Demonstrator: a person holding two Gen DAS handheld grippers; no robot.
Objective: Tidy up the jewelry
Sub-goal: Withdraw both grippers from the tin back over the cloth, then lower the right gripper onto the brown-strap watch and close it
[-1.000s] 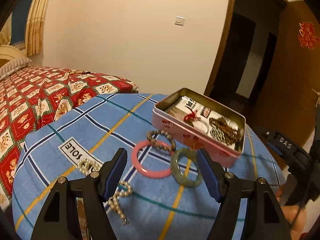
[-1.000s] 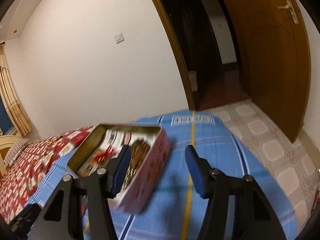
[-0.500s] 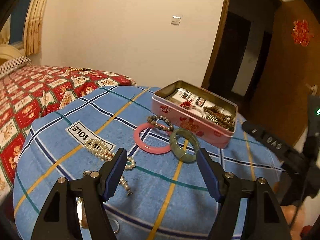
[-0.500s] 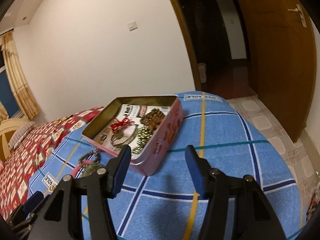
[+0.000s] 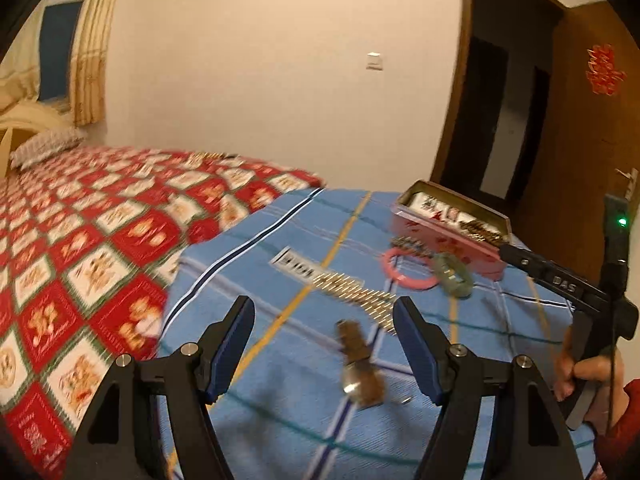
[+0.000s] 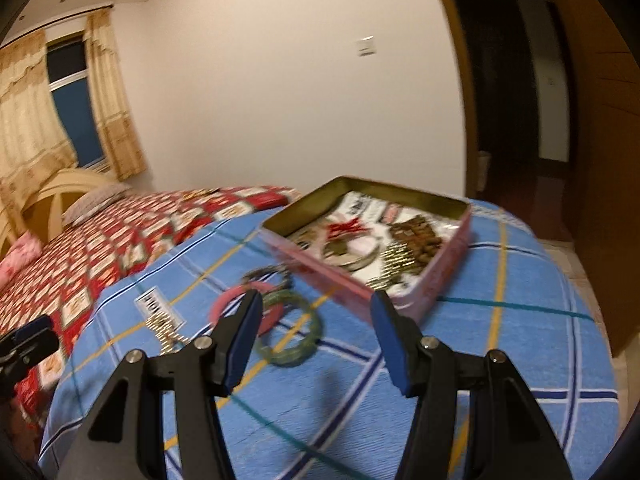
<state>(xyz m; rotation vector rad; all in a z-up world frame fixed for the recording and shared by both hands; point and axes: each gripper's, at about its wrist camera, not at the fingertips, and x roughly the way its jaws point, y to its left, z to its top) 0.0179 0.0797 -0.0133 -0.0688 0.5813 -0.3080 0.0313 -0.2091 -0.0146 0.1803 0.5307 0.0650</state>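
Note:
Both grippers hover over a blue checked cloth (image 5: 500, 320) strewn with jewelry. My left gripper (image 5: 324, 340) is open and holds nothing. A brown-strapped watch (image 5: 360, 368) lies on the cloth below the gap between its fingers. Farther off lie a pearl necklace (image 5: 356, 292), a pink bangle (image 5: 408, 270), a green bangle (image 5: 454, 278) and a beaded bracelet (image 5: 412, 244) in front of the open pink tin (image 5: 448, 240). My right gripper (image 6: 316, 336) is open and empty, above the green bangle (image 6: 294, 360) and in front of the tin (image 6: 332, 284), which holds several pieces.
A bed with a red patterned quilt (image 5: 100, 220) adjoins the cloth on the left. A wooden door (image 5: 580, 160) and a dark doorway stand at the right. A hand (image 5: 588, 376) holds the right gripper at the left wrist view's right edge. The cloth's edge curves down near the tiled floor.
The left gripper has drawn back from the bangles and tin, and the watch has come into view. The right gripper has backed off from the tin and rolled, bringing the bangles into view.

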